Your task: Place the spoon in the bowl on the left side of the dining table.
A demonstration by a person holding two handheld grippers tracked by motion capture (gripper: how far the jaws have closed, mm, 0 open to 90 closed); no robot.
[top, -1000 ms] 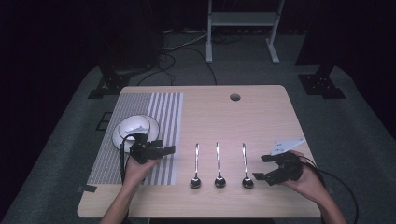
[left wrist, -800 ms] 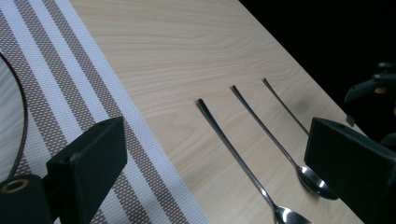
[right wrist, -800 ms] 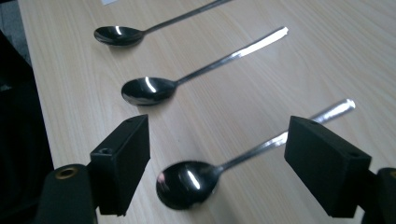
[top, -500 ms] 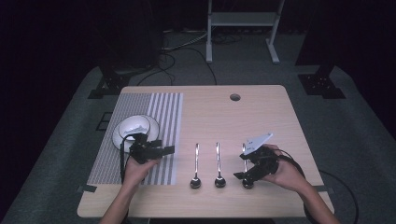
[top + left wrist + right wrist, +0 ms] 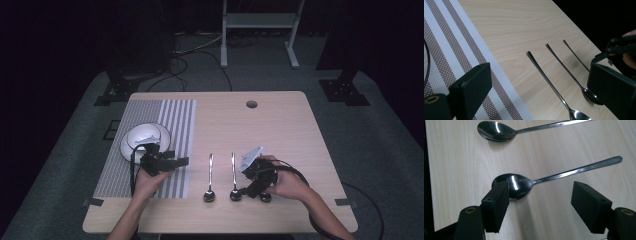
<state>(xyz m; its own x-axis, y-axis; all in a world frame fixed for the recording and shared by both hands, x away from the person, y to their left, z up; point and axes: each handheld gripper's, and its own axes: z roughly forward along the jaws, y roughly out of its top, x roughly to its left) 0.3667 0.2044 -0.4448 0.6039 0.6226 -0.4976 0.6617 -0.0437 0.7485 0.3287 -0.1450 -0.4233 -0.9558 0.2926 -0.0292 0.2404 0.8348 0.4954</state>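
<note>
Spoons lie side by side on the worktop (image 5: 300, 125); the rightmost spoon (image 5: 524, 183) sits low between my right tongs (image 5: 541, 202), whose jaws are spread apart around its bowl. My left tongs (image 5: 536, 87) hang apart over the striped mat (image 5: 170, 120), beside a bowl (image 5: 142, 137).

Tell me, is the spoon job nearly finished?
Not that I can see: no shiny metal spoon is lifted or moved yet. In hand: the open right gripper is lowered around the rightmost spoon. The open left gripper waits over the striped mat by the white bowl. All three spoons remain.
</note>
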